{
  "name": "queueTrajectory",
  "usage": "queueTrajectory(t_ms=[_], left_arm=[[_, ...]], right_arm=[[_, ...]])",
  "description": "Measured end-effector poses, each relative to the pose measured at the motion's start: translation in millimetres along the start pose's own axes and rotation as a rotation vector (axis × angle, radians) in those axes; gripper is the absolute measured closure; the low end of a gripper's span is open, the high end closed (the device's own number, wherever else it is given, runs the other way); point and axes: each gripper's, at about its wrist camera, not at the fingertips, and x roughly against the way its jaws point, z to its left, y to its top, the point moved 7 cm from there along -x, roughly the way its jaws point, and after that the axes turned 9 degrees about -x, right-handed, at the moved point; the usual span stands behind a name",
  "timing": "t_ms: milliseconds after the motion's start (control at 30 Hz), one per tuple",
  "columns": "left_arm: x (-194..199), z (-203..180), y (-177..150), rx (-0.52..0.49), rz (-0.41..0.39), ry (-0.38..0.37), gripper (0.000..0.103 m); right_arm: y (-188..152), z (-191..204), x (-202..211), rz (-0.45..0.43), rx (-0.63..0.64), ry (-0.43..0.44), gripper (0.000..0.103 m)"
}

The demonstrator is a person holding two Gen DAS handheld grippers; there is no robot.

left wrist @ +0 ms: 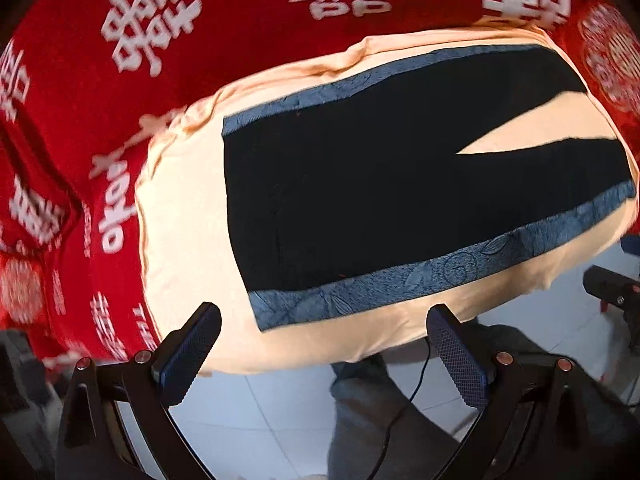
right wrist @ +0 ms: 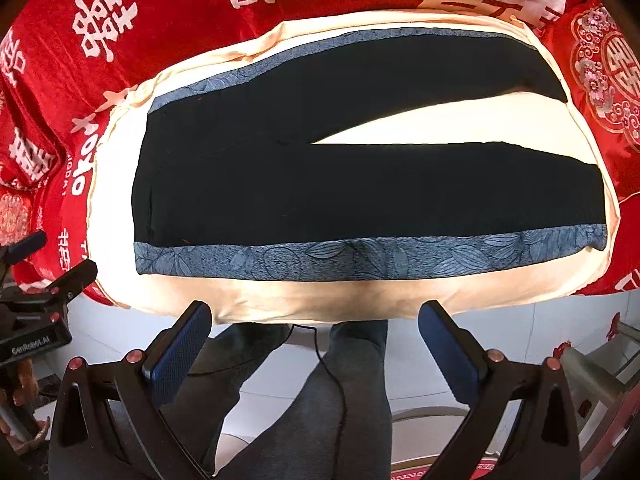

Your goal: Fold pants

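Note:
Black pants (left wrist: 360, 184) with blue patterned side stripes lie flat on a cream sheet (left wrist: 184, 216), waist to the left, the two legs spread apart to the right. The pants also show in the right wrist view (right wrist: 280, 192). My left gripper (left wrist: 320, 320) is open and empty, held off the near edge of the sheet, close to the waist corner. My right gripper (right wrist: 314, 314) is open and empty, held off the near edge, in front of the near leg's blue stripe (right wrist: 360, 258).
The cream sheet (right wrist: 280, 296) lies on a red bedspread (left wrist: 200, 40) with white characters. The person's legs (right wrist: 340, 400) and a black cable (right wrist: 336, 384) are below, over a white tiled floor. The other gripper shows at the left edge (right wrist: 36, 312).

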Motion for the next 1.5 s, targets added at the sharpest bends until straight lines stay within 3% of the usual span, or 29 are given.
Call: queueTrajectory(t_ms=[333, 633, 800, 967, 1067, 1100, 1133, 1267, 1500], left_arm=[[-10, -1, -37, 0.289, 0.040, -0.035, 0.000], [-40, 21, -71, 0.427, 0.032, -0.105, 0.000], [-80, 36, -84, 0.454, 0.032, -0.157, 0.000], [-124, 40, -88, 0.479, 0.009, -0.234, 0.000], [-150, 37, -85, 0.481, -0.006, -0.278, 0.000], [-156, 36, -84, 0.482, -0.014, -0.290, 0.000], [-166, 34, -83, 0.488, -0.027, -0.307, 0.000], [-183, 28, -81, 0.502, -0.059, -0.360, 0.000], [-199, 17, -83, 0.530, -0.087, -0.447, 0.000]], right_arm=[[-4, -34, -10, 0.037, 0.034, 0.012, 0.000], [-14, -25, -29, 0.061, -0.035, 0.116, 0.000], [-23, 2, -59, 0.071, -0.103, 0.230, 0.000], [-37, 30, -111, 0.122, -0.179, 0.400, 0.000], [-46, 46, -146, 0.153, -0.216, 0.501, 0.015], [-49, 49, -158, 0.167, -0.221, 0.512, 0.023], [-52, 53, -169, 0.183, -0.225, 0.519, 0.024], [-56, 59, -206, 0.203, -0.259, 0.592, 0.024], [-36, 65, -227, 0.173, -0.341, 0.763, 0.024]])
